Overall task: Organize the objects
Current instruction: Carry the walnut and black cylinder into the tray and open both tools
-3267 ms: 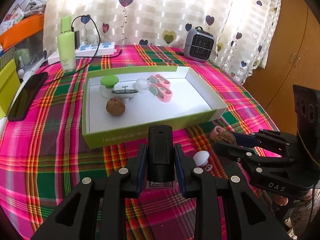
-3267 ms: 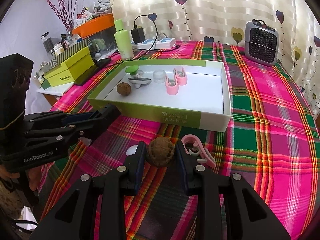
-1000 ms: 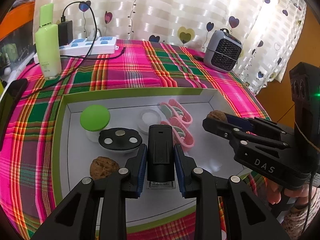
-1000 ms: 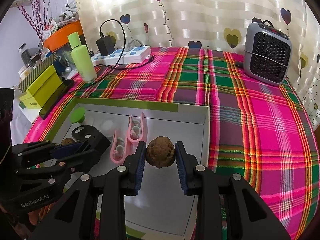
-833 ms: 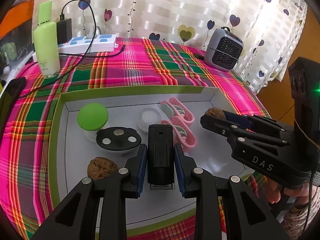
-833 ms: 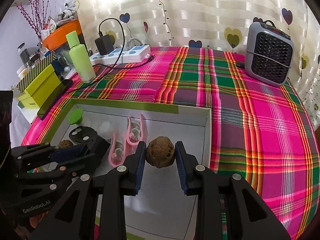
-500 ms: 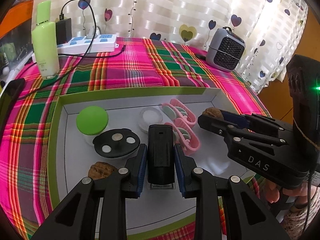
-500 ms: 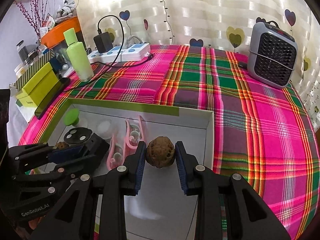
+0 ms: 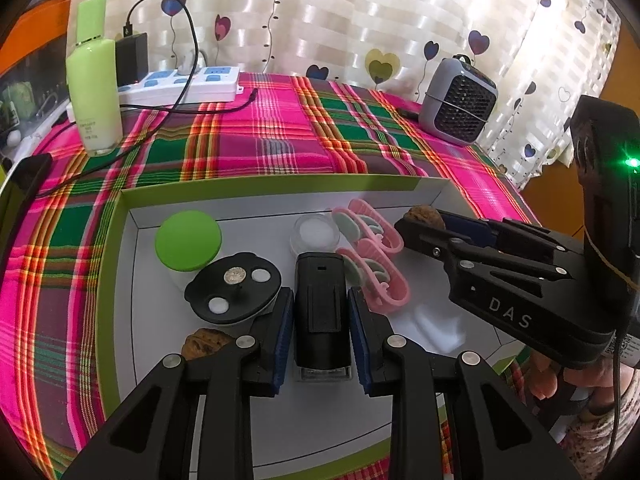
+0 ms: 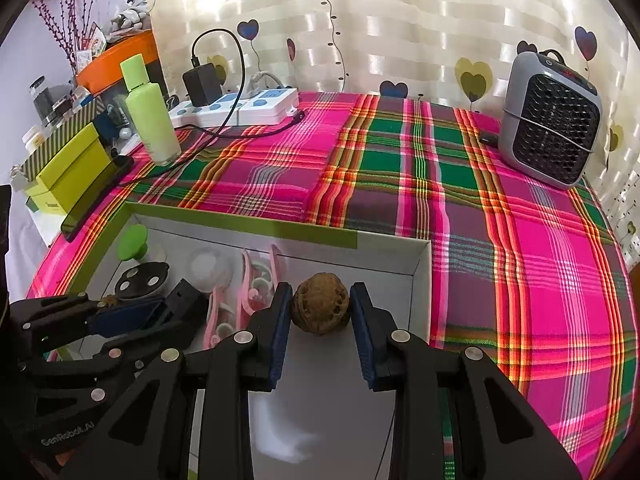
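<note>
My left gripper (image 9: 322, 312) is pinched on a small black block-shaped device (image 9: 322, 312), its pads pressed against both long sides, and I hold it above the floor of the white tray (image 9: 256, 436) with the green rim, just in front of the black disc with three round studs (image 9: 233, 287) and beside the pink clips (image 9: 372, 264). My right gripper (image 10: 320, 316) is clamped on a walnut (image 10: 320, 309), the shell wedged between the blue pads, hanging over the bare right-hand part of the tray (image 10: 420, 280) near its far corner. Further out in the tray I see a green mushroom-shaped cap (image 9: 188, 240), a small clear pot with a white lid (image 9: 316, 234) and a second walnut (image 9: 204, 342) half hidden behind my left finger. Beyond the tray, on the plaid cloth (image 10: 400, 168), stand a green bottle (image 10: 150, 120), a power strip (image 10: 240, 108) and a small grey heater (image 10: 550, 120). I judge this to be the placing step: both items are carried in over the tray and neither is set down yet. Next I would lower each one onto open floor and then let the jaws part; the walnut may roll once freed, so I would bring it right down first, and keep the black device clear of the disc and clips.
</note>
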The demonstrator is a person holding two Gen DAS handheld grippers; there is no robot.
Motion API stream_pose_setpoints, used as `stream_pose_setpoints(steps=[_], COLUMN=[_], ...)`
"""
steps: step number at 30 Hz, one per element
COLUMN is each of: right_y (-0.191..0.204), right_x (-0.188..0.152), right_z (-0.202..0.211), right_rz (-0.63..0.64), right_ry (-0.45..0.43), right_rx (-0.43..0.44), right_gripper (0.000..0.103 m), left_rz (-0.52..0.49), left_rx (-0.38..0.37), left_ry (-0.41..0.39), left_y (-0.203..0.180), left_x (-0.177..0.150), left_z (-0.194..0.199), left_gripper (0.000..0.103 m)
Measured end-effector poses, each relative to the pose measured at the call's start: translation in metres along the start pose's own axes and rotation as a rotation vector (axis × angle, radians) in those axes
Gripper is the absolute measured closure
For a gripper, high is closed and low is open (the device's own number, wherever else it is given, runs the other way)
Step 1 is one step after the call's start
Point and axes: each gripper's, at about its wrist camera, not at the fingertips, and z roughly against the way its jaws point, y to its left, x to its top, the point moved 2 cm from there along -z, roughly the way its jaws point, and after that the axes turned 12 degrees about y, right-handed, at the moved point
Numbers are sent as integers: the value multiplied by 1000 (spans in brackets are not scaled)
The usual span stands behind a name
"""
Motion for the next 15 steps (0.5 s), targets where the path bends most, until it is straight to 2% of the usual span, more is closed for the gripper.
stream_pose_setpoints(steps=[15], right_y=[5], right_x=[3], right_z=[-6], right_rz=[41], right_ry=[4], right_rx=[-29], right_gripper=[72], left_rz=[-1], left_rx=[0], left_ry=[0], left_y=[0], left_x=[0], left_z=[0], left_gripper=[77])
